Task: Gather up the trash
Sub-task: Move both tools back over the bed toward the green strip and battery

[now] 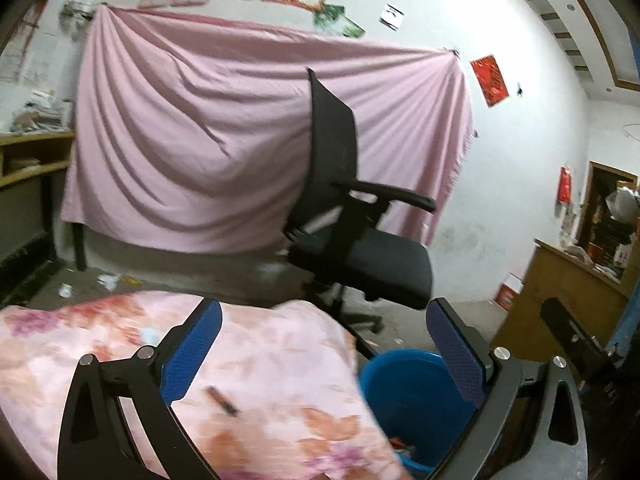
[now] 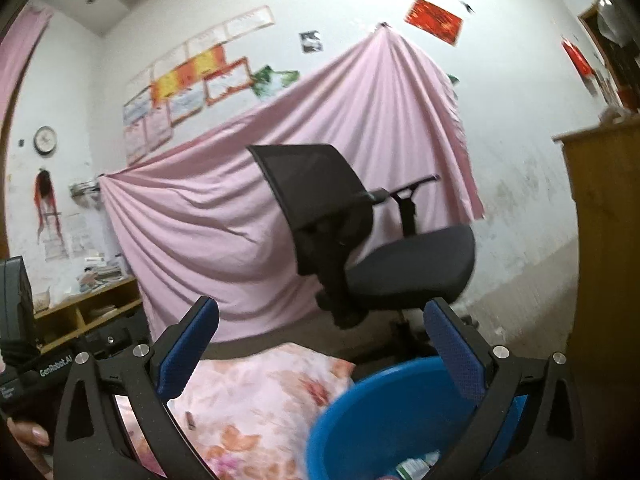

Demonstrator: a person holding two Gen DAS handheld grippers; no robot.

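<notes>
My left gripper (image 1: 324, 312) is open and empty, held above a table under a pink floral cloth (image 1: 248, 360). A small dark brown scrap (image 1: 222, 400) lies on the cloth between its fingers; the same scrap shows in the right wrist view (image 2: 190, 420). A blue bucket (image 1: 408, 392) stands off the table's right edge with bits of trash in its bottom. My right gripper (image 2: 322, 312) is open and empty, above the blue bucket (image 2: 380, 412) and the cloth (image 2: 260, 396). The left gripper's body (image 2: 24, 364) shows at the left edge.
A black office chair (image 1: 352, 220) stands just beyond the table and bucket. A pink sheet (image 1: 224, 132) hangs on the wall behind. Paper scraps (image 1: 108, 280) lie on the floor at left. Wooden shelves (image 1: 28, 160) stand left, a wooden cabinet (image 1: 560, 292) right.
</notes>
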